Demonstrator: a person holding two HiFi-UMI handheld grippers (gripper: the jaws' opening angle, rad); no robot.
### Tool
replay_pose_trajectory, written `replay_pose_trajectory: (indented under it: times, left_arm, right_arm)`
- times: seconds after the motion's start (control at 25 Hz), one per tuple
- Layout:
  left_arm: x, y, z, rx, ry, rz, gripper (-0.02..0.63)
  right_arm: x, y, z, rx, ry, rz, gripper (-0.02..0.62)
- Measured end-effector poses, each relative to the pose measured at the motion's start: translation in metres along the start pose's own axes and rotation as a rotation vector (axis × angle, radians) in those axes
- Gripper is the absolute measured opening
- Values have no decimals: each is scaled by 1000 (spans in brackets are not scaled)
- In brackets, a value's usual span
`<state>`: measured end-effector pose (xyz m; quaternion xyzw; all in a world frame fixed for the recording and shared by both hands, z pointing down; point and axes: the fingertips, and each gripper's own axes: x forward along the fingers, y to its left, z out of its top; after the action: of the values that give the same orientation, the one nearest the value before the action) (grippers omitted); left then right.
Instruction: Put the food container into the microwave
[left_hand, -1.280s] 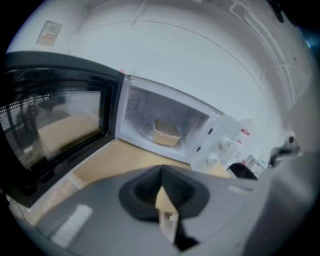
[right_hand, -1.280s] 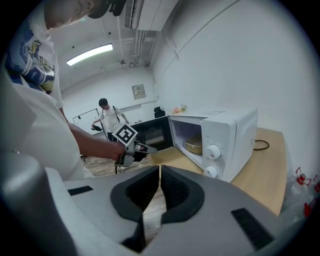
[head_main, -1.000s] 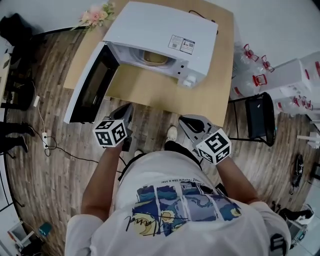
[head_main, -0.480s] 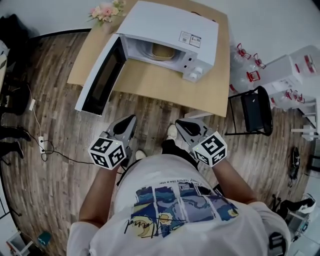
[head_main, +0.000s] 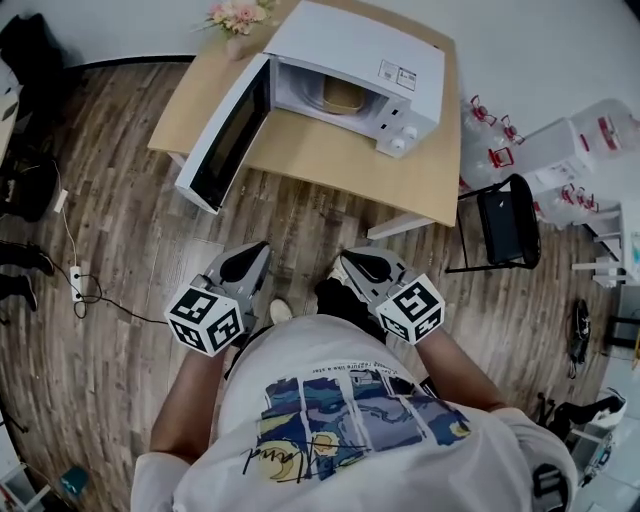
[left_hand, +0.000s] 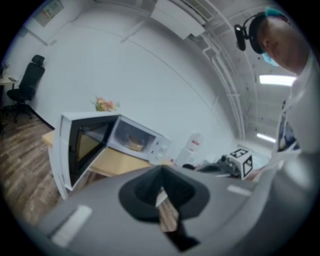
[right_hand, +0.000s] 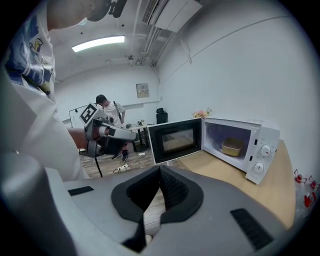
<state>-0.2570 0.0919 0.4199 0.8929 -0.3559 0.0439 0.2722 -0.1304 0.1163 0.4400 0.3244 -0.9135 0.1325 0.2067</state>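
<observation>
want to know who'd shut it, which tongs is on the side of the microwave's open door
The left tongs: in the head view they sit right below the swung-out microwave door, while the right tongs sit off to its right.

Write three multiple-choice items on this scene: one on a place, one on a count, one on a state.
1. Where is the food container? A on the floor; B inside the microwave; C in a gripper.
2. How many knobs are on the microwave's panel? A one; B two; C four.
3. The microwave's door is: A open; B shut; C missing.

Key: 1 B, it sits inside the oven; 2 B, one knob sits above the other; 3 A, the door stands swung out at the left.
</observation>
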Motion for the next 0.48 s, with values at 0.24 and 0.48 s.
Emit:
replay_pose_trajectory:
  times: [0.24,0.48]
  left_arm:
    - [-30,5,-2,4,-11,45,8]
    - [-44,5,-1,3,-29,55,8]
  right_arm:
    - [6,26,5,-34,4,39,9]
    - [10,35,14,-78,-2,40,8]
